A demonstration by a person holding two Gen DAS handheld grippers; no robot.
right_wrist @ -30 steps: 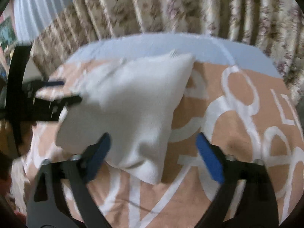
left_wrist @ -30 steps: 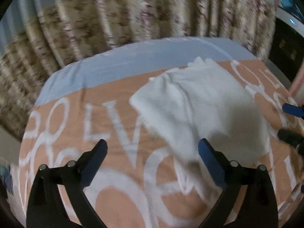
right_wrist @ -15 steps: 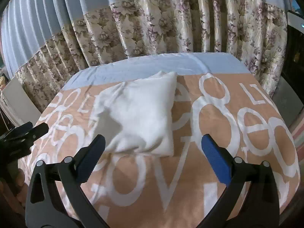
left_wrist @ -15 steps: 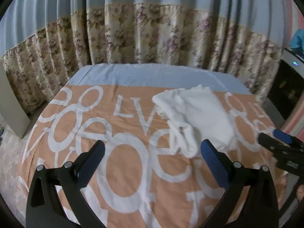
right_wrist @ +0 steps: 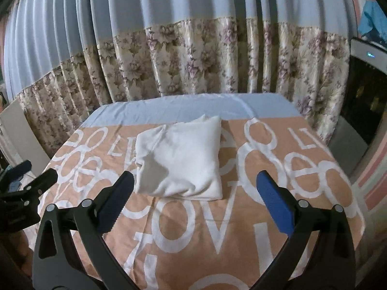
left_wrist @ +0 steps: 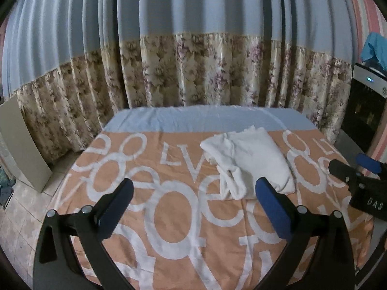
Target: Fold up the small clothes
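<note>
**Both grippers clear, folded garment resting on bed**

Left gripper [left_wrist: 194, 198]: jaws spread wide, nothing between the blue pads [left_wrist: 271, 207]. Right gripper [right_wrist: 196, 195]: likewise spread wide and empty. Neither touches cloth.

Task item: white garment [right_wrist: 180, 162], folded into a compact, roughly square bundle, lying flat on the orange bedspread with white lettering [right_wrist: 183, 227], toward the far side near the pale blue sheet band [right_wrist: 193, 108]. In the left view the same garment [left_wrist: 251, 162] sits ahead and to the right of the gripper; its left edge shows a loose, bunched layer, possibly a sleeve or hem, not tucked flush.

Risks (judgement):
- That loose edge could spring open if the bundle is nudged or lifted by one layer only; knit-like fabric looks soft and thick, so folds hold weakly.
- A re-grasp pinching bedspread along with garment would drag both and spoil the fold.
- The grippers sit close side by side; each appears at the edge of the other's view, so a careless reach inward could knock them together.

Pose: both grippers held above the near half of the bed, pointing forward and slightly down toward the floral curtain [left_wrist: 193, 72], roughly level, well apart from the garment.
</note>
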